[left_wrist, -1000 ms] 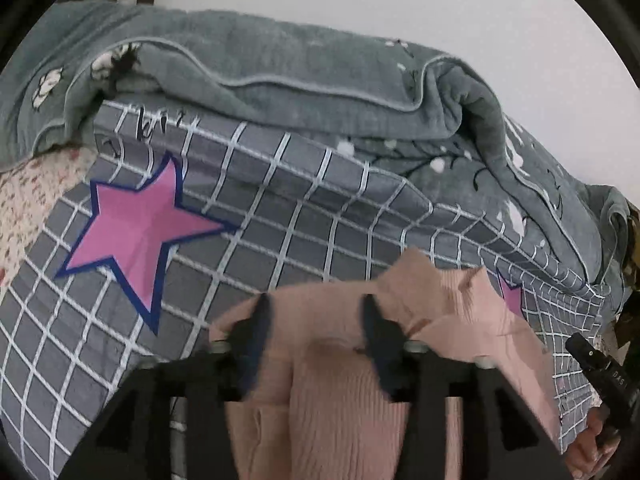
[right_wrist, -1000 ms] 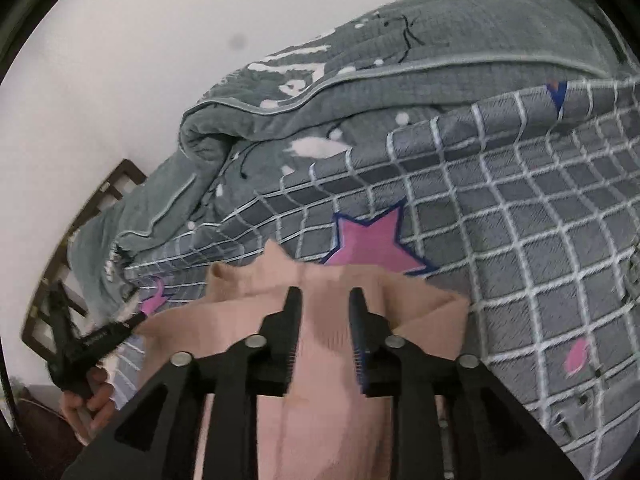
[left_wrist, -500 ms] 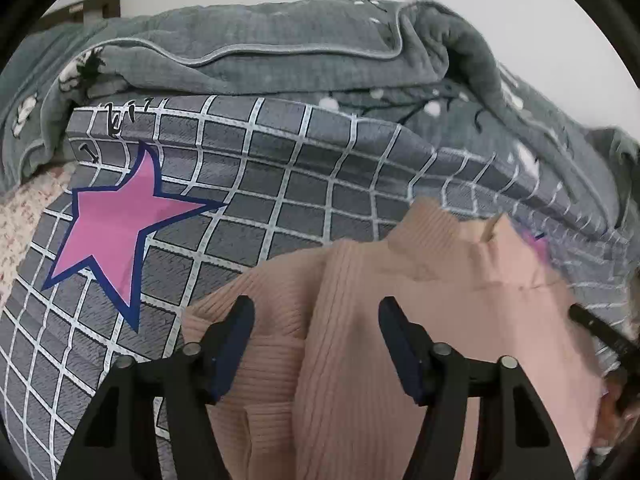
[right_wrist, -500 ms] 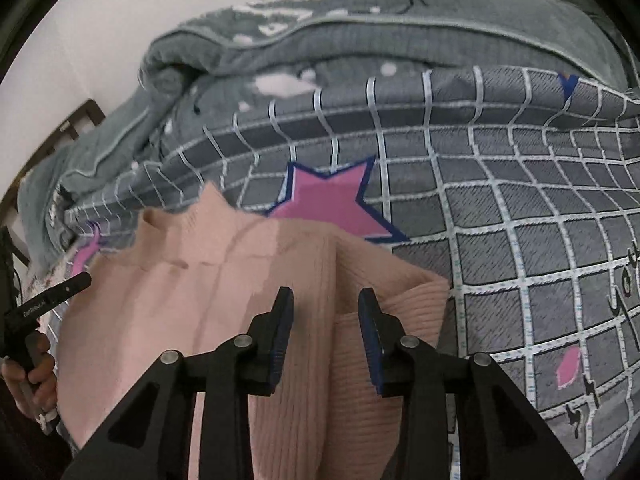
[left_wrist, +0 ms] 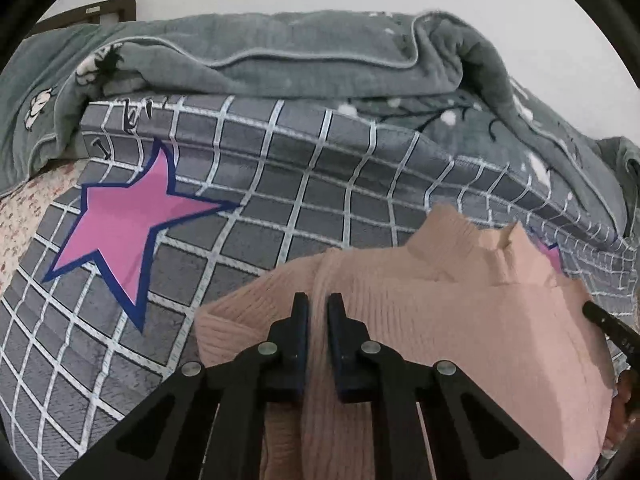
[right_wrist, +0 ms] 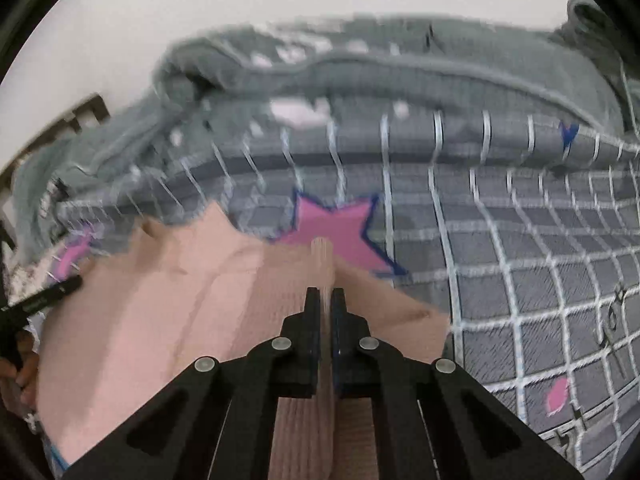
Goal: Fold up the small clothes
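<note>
A small pink ribbed sweater (left_wrist: pixel 460 312) lies on a grey checked bedspread (left_wrist: pixel 248 248), its high collar pointing away from me. My left gripper (left_wrist: pixel 318 304) is shut on a pinched ridge of the sweater near its left shoulder. In the right wrist view the sweater (right_wrist: pixel 160 312) fills the lower left, and my right gripper (right_wrist: pixel 326 300) is shut on a raised fold of knit near the right shoulder. Each view shows the other gripper's tip at its edge.
A rumpled grey blanket (left_wrist: pixel 320 60) is heaped along the far side against a white wall. Pink stars (left_wrist: pixel 128 220) mark the bedspread. A floral sheet (left_wrist: pixel 20 216) shows at the left. A dark wooden bed frame (right_wrist: pixel 60 128) stands at the far left.
Both grippers were open over the sweater half a second ago; both have now closed, each pinching a fold of the knit. The right view is blurred from motion.
</note>
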